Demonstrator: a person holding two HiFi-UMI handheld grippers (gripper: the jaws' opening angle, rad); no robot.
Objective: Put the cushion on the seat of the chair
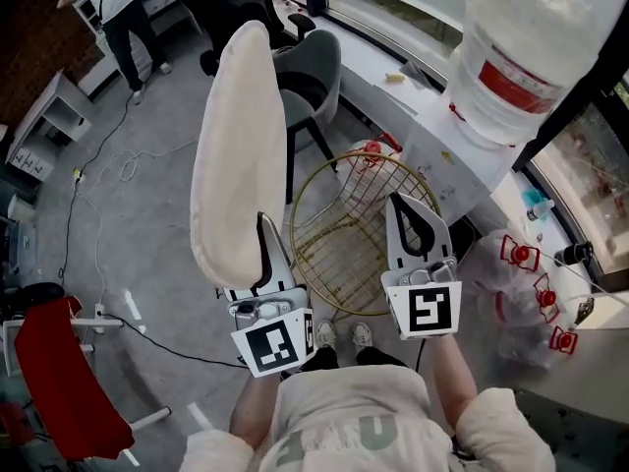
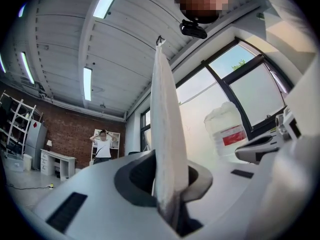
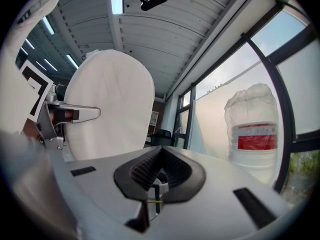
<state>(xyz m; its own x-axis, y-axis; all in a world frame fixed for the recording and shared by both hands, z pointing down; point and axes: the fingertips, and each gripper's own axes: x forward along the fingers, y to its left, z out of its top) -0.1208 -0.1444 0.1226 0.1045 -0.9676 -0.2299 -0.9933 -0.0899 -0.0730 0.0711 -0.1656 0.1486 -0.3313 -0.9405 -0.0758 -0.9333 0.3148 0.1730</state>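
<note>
A cream, round cushion (image 1: 236, 146) stands upright on its edge in the air, left of the gold wire chair (image 1: 356, 226). My left gripper (image 1: 259, 232) is shut on the cushion's lower rim. In the left gripper view the cushion (image 2: 167, 134) rises edge-on from between the jaws of the left gripper (image 2: 169, 196). My right gripper (image 1: 410, 207) hovers over the chair's right side, shut with nothing in it. The right gripper view shows its pads (image 3: 172, 166) meeting, the cushion's flat face (image 3: 112, 111) to the left, and the left gripper (image 3: 75, 114) beside it.
A grey swivel chair (image 1: 313, 77) stands behind the cushion. A large water bottle (image 1: 521, 52) sits on the white counter (image 1: 423, 126) at right, with a plastic bag (image 1: 516, 288) below it. A red chair (image 1: 59, 386) is at lower left. A person (image 1: 120, 8) stands far back.
</note>
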